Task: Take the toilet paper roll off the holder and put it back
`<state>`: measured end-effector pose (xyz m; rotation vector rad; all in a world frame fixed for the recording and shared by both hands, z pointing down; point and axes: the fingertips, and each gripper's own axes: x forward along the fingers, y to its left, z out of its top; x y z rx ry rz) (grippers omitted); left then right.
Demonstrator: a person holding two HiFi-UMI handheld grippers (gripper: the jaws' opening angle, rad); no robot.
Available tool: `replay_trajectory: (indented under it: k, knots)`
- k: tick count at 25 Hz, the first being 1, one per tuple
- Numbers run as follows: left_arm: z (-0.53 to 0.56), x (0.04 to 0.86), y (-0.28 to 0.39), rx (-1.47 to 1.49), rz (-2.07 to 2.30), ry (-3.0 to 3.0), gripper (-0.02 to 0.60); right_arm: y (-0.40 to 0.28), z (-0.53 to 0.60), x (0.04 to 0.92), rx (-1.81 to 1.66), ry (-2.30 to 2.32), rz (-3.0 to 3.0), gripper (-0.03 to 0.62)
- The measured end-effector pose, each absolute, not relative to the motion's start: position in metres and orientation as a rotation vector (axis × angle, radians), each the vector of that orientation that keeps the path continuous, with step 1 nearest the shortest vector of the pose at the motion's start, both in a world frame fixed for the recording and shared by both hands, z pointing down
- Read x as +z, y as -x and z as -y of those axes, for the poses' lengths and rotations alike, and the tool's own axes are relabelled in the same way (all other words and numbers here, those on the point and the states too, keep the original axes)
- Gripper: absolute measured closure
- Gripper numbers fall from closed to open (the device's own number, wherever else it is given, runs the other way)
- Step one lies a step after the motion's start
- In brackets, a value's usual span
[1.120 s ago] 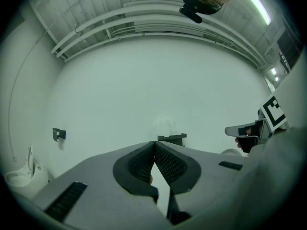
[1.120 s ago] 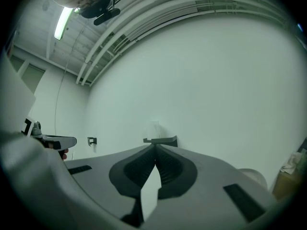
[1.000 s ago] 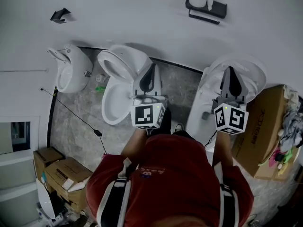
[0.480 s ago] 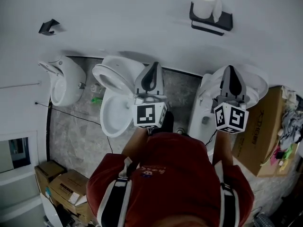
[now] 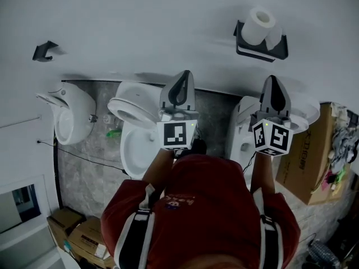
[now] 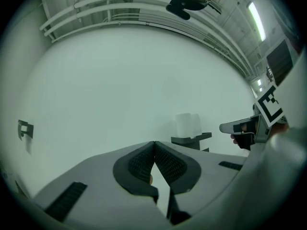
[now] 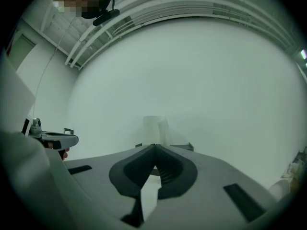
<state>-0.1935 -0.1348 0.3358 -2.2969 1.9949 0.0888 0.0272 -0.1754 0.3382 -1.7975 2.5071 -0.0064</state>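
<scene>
Two hand-held grippers, left [image 5: 180, 84] and right [image 5: 274, 87], both clenched on nothing, well apart from the wall. One toilet paper roll [image 5: 261, 24], white, cylindrical, upright on a black wall holder [image 5: 270, 50], far right. We judge it light, soft, crushable: grasp gently across its sides.

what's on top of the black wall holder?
A white toilet paper roll stands upright on the holder, with a loose sheet hanging beside it. The shelf surface under the roll is covered, so it can't be seen.
</scene>
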Motion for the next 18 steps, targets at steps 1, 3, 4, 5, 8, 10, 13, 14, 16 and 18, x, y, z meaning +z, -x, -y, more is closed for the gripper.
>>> replay_trajectory:
  k: [1,3,4,5,8,10,13,14,16,18]
  knots:
    - [0.143,0.336,0.197,0.088,-1.98,2.309,0.566,-0.022,0.181,0.338,-0.002,1.809,-2.499,0.586]
    - [0.158,0.337,0.203,0.095,-1.953,2.337,0.566,-0.014,0.189,0.337,0.007,1.834,-2.489,0.586]
    - [0.165,0.339,0.205,0.102,-1.947,2.355,0.568,-0.011,0.192,0.338,0.01,1.846,-2.485,0.586]
    - [0.17,0.34,0.206,0.107,-1.94,2.374,0.568,-0.009,0.196,0.338,0.012,1.859,-2.481,0.586]
    - [0.185,0.344,0.208,0.104,-1.905,2.403,0.568,-0.008,0.203,0.339,0.024,1.895,-2.456,0.586]
    - [0.191,0.345,0.208,0.093,-1.882,2.407,0.568,-0.01,0.207,0.338,0.043,1.915,-2.447,0.586]
    - [0.198,0.343,0.205,0.067,-1.863,2.416,0.568,-0.015,0.212,0.333,0.057,1.929,-2.431,0.586]
    - [0.201,0.343,0.203,0.065,-1.857,2.42,0.568,-0.018,0.214,0.331,0.055,1.931,-2.421,0.586]
    - [0.207,0.341,0.197,0.072,-1.842,2.42,0.566,-0.023,0.22,0.331,0.047,1.931,-2.411,0.587]
    - [0.214,0.341,0.193,0.064,-1.849,2.416,0.568,-0.026,0.225,0.333,0.037,1.928,-2.42,0.586]
